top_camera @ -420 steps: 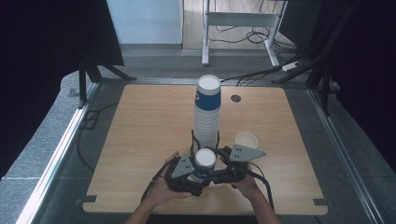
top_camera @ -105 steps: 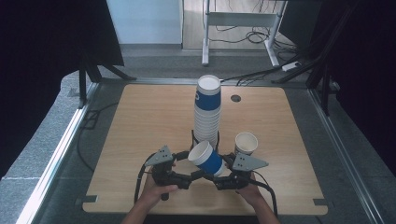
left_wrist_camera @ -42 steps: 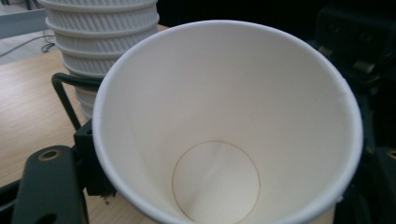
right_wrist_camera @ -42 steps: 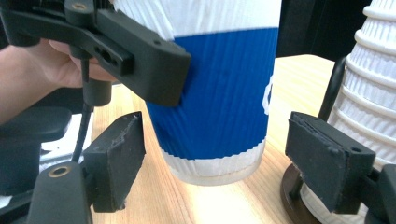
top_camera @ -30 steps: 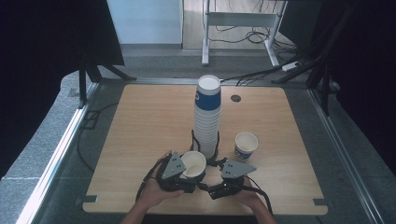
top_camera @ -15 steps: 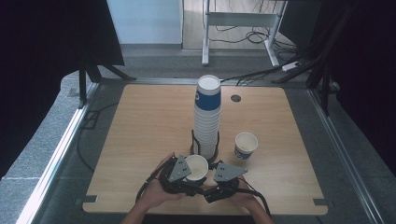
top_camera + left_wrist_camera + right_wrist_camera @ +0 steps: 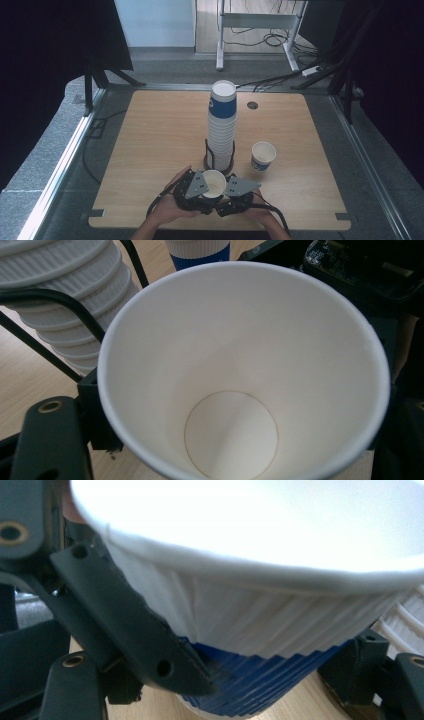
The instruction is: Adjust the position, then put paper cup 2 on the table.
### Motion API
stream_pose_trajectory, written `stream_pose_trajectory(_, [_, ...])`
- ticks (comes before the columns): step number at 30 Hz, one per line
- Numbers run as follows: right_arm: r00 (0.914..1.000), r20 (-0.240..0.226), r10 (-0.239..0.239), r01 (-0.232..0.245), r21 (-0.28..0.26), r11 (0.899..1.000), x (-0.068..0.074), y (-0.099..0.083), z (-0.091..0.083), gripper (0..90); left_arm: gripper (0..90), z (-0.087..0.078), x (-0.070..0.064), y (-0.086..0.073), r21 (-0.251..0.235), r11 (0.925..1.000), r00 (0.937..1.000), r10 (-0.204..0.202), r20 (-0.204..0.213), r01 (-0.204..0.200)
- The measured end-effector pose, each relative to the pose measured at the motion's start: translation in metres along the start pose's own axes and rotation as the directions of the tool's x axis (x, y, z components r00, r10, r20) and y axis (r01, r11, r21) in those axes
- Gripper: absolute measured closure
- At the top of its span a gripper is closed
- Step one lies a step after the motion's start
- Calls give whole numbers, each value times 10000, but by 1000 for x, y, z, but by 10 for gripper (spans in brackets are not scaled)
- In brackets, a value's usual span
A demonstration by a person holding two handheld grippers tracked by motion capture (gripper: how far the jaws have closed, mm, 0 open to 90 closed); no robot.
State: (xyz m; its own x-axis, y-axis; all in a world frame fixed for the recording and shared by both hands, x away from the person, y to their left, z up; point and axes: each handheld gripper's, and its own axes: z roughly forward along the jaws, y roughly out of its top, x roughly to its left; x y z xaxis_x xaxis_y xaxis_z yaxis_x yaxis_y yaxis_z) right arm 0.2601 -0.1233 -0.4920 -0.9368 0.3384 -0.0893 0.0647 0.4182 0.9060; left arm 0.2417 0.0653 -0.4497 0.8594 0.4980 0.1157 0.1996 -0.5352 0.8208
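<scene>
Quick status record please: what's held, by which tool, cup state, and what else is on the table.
held item: paper cup, upright, mouth up, empty inside
left tool: jaws closed on the cup's sides
right tool: beside the cup; grip cannot be told
cup stack: tall, in a black wire holder, just behind the held cup
loose cup: upright on the table, right of the stack

High view looks down; tool cameras crowd one paper cup (image 7: 214, 183).
</scene>
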Motion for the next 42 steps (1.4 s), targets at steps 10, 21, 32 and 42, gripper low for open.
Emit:
stream_pose_trajectory(10, [9989,468,-90,88,42,10000,-5,-2,-4,256,84,-5,5,3,-346,9952,9958,-918,69,920])
stream_pose_trajectory(21, [9940,972,497,-448,-512,9977,-17,0,-24,257,81,-27,16,4,-1657,9713,9848,-1631,603,1710])
stream_pose_trajectory(32, [9841,1585,796,-620,-1129,9917,-28,0,-57,258,89,-25,23,-2,-1494,9697,9797,-1989,-241,1932])
stream_pose_trajectory(42, [9750,2001,962,-619,-1713,9833,-33,5,-82,258,89,-22,26,-5,-1158,9693,9744,-2220,-346,2167])
